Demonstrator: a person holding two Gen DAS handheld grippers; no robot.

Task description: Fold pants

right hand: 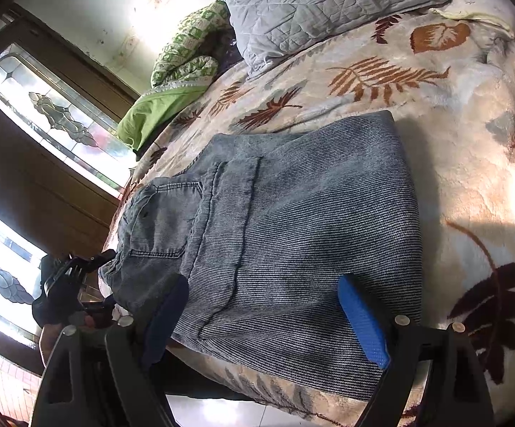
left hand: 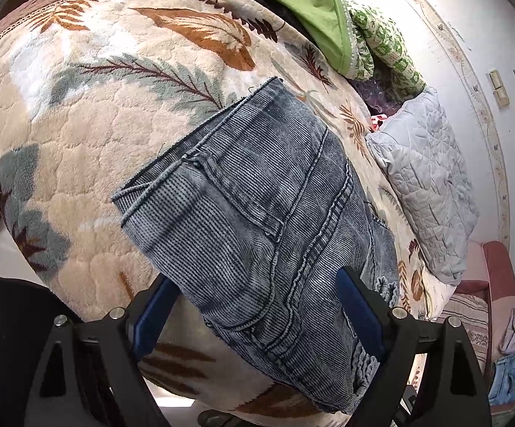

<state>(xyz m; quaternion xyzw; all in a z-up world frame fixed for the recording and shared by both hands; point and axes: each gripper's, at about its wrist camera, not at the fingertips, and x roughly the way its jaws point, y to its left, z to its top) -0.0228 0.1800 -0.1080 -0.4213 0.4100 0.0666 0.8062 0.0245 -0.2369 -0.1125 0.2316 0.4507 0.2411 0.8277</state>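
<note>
Your pants [left hand: 257, 220] lie folded into a compact stack on the leaf-patterned blanket [left hand: 90, 149], close to the blanket's near edge and well short of the grey quilt [left hand: 424, 178] and the green bedding [left hand: 310, 10] piled at its far side. Your left gripper [left hand: 257, 316] stands wide over the near end of the pants, gripping nothing, and your right gripper [right hand: 268, 316] is just as wide above the pants, also empty. The fold looks close to done, so the risks are small ones. The stack sits near the blanket's edge, and a nudge from either finger could slide it toward the drop. The upper layers end in a raw hem [left hand: 200, 135] lying loose on the pants; catch it with a pad [left hand: 360, 316] as you pull away and the fold may spring open. The plush blanket may also drag the bottom layer askew.
</note>
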